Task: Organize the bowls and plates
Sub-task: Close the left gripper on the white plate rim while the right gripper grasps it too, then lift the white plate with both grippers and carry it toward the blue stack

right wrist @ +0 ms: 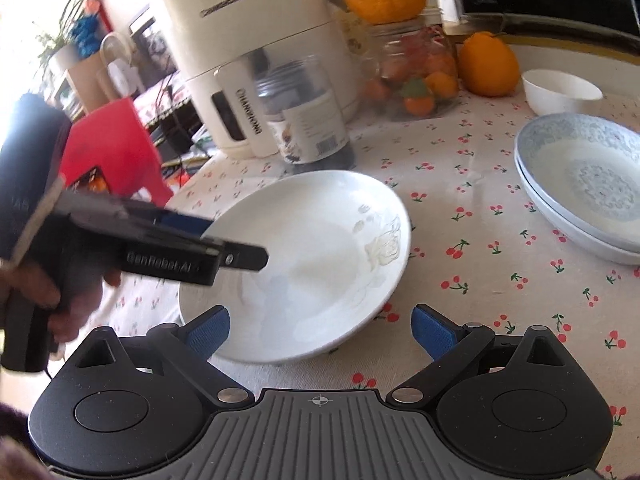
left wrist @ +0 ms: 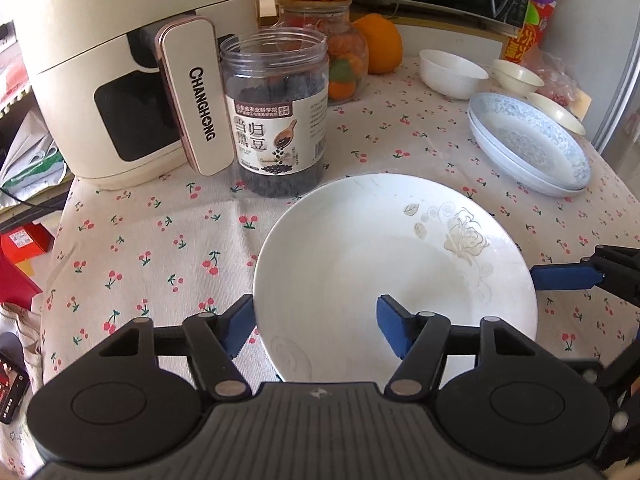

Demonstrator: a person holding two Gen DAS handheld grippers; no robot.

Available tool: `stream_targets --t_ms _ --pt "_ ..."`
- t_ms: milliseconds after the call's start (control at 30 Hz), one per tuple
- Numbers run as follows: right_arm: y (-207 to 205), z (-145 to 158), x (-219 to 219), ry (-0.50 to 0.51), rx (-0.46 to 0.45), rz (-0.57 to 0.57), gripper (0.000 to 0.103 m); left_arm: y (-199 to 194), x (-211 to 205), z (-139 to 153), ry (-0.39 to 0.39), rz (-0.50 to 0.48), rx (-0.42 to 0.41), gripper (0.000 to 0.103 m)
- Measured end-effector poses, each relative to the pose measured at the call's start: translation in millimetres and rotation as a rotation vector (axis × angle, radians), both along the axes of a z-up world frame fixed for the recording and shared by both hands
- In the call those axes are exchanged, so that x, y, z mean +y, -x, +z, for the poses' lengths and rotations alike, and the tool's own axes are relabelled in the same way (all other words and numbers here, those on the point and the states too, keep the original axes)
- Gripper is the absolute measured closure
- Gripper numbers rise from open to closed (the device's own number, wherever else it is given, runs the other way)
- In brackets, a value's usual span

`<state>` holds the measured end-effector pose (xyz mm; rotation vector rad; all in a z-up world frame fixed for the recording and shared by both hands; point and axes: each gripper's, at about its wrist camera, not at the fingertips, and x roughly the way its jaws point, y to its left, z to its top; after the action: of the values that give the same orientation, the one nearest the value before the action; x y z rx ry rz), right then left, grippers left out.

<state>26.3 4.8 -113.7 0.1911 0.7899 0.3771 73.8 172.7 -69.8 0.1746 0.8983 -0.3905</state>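
Two tools flank one white plate [left wrist: 384, 264] on the tabletop [left wrist: 160, 240].
We have the left tool [left wrist: 316, 320] astride its near rim, half-open, pads clear; the right tool [right wrist: 320, 328] hangs wide and empty alongside.

Glossy ceramic on matt cloth

The white plate [left wrist: 360, 248] is smooth glazed ceramic; the tabletop [left wrist: 160, 240] wears matt woven cherry-print cloth; the jar [left wrist: 276, 112] is clear plastic with a paper label.

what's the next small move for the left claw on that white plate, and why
Probably finish closing the left claw on the white plate. Its fingers straddle the near rim, one over the cloth, one over the dish, with a gap showing. A firm grip likely lets it lift toward the blue-patterned plates.
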Motion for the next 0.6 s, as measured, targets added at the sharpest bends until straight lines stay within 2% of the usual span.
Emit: stream_targets --t_ms 100,200,233,300,367,467,600 --pt "-6 -1 -3 -0.02 0.022 -0.026 0.009 -2 1 0 0.006 0.023 0.003 0.048" --pt "-9 -4 -1 -0.019 0.045 -0.017 0.026 -3 3 1 0.03 0.047 0.009 0.052" --pt "-10 -4 0 -0.013 0.048 -0.013 0.035 -3 3 1 0.034 0.05 0.01 0.054" --pt "-10 -3 1 0.009 0.051 -0.025 0.039 -3 0 2 0.029 0.047 0.01 0.054" --pt "-11 -3 -2 0.019 0.058 -0.036 0.051 -2 -2 2 0.016 0.044 0.008 0.054" --pt "-13 -3 -10 0.023 0.067 -0.048 0.062 -3 -3 3 0.015 0.047 0.011 0.057" --pt "-14 -2 -21 0.034 0.069 -0.069 0.066 -2 -7 5 0.031 0.03 0.023 0.063"
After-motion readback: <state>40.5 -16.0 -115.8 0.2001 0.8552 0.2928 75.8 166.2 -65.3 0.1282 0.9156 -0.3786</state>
